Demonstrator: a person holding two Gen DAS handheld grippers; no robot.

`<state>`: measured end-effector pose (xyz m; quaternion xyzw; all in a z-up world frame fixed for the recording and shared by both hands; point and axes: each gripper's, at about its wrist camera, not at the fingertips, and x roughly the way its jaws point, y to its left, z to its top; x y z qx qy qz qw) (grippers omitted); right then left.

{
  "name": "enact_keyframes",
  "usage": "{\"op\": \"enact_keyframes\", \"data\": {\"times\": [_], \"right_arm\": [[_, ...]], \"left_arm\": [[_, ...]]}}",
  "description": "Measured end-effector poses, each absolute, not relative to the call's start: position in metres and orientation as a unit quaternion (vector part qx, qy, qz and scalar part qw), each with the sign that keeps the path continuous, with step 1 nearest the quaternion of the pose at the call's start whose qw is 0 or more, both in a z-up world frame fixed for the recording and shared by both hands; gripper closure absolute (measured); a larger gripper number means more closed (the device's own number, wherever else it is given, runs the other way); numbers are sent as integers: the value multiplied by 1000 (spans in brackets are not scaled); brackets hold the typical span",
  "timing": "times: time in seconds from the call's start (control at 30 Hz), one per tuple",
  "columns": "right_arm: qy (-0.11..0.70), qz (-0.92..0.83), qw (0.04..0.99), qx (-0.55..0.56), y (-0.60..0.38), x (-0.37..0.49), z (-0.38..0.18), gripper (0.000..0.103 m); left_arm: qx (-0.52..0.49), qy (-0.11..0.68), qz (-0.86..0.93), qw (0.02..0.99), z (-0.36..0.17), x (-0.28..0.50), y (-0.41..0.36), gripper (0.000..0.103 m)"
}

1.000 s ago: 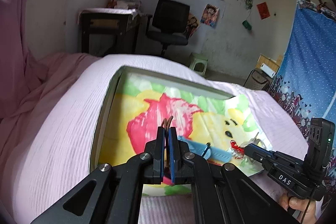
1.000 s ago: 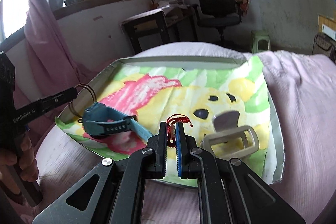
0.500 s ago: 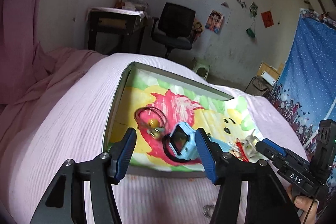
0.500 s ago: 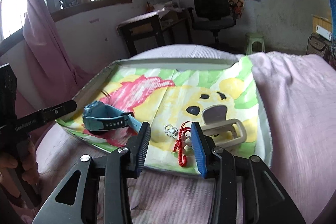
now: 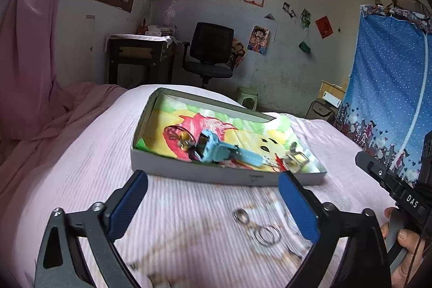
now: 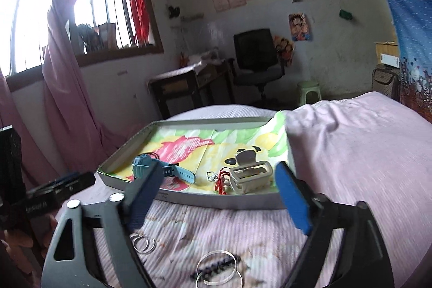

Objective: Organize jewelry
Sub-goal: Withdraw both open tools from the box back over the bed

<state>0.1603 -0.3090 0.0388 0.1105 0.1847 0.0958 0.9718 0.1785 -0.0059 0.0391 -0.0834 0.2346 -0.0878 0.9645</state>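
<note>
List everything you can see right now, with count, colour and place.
tray: one, grey, cartoon lining, on the bed
watch: one, light blue, in tray, left part
cord loop with bell: one, dark red, in tray beside watch
hair clip: one, beige, in tray, right part
red string: one, in tray beside the clip
rings: a linked silver pair, on the bed before the tray
bangles: clear, with a dark beaded piece, on the bed; count unclear
bedsheet: one, pink
office chair: one, black, by far wall
left tongs: open, empty
right tongs: open, empty
</note>
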Motion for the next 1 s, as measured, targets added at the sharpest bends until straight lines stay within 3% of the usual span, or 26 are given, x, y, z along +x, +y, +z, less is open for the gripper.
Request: {"op": "enact_keyframes", "data": {"times": [0.23,1.0], "right_arm": [[189,87,975,82,-311,127,41,6],[308,37,950,27,-325,92,12,6]], "left_arm": [[-67,228,-91,967,35,155,-14,3],[-37,278,-118,953,11,137,-27,3]]}}
